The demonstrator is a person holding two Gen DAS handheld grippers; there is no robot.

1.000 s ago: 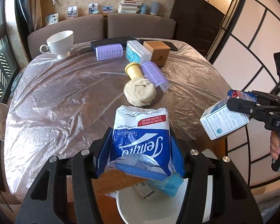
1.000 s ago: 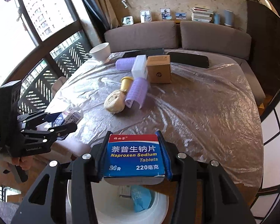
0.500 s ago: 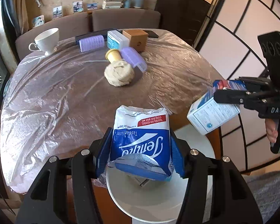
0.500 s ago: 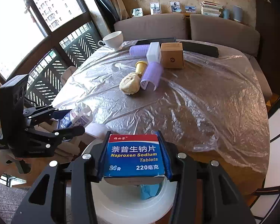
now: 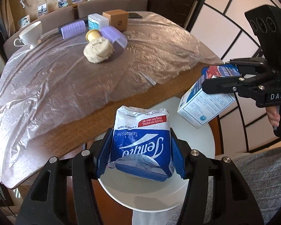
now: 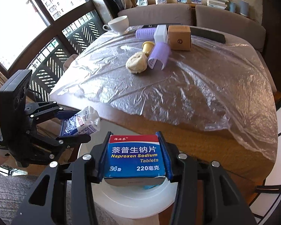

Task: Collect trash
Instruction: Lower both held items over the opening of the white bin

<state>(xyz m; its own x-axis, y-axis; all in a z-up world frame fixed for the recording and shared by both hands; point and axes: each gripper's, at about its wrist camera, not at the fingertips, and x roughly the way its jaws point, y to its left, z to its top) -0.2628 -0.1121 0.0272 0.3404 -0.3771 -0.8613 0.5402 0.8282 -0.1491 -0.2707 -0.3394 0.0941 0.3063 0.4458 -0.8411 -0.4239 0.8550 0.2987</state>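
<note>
You hold two tools, each clamped on one piece of trash. Your left tool [image 5: 140, 150] grips a blue-and-white tissue pack [image 5: 142, 142] between its blue pads, the jaws closed against both sides. Your right tool [image 6: 134, 157] is closed the same way on a blue pill box [image 6: 134, 158] printed "Naproxen Sodium Tablets". Both items hang over one white bin [image 5: 155, 195] that stands just off the near edge of the counter [image 5: 61, 78].

On the counter's plastic sheet you have, counted: one white cup [image 5: 31, 34], two lilac rollers [image 5: 74, 29] [image 5: 114, 36], one white-and-blue box [image 5: 97, 21], one brown box [image 5: 116, 18], one yellow spool [image 5: 92, 34] and one beige lump [image 5: 98, 50]. The lump touches the spool and the nearer roller; the far items sit in a row near the back edge.

The left view shows your right tool from the side, with the pill box's white printed back and your fingers [image 5: 271, 115] on the handle; the bin looks bare where its inside shows. The right view shows the pill box's front label, a bit of blue just under the box inside the bin, the windows, and your left tool [image 6: 73, 125] side-on with the crumpled top of the tissue pack sticking out. It also shows a long black object [image 6: 208, 34] behind the brown box.
</note>
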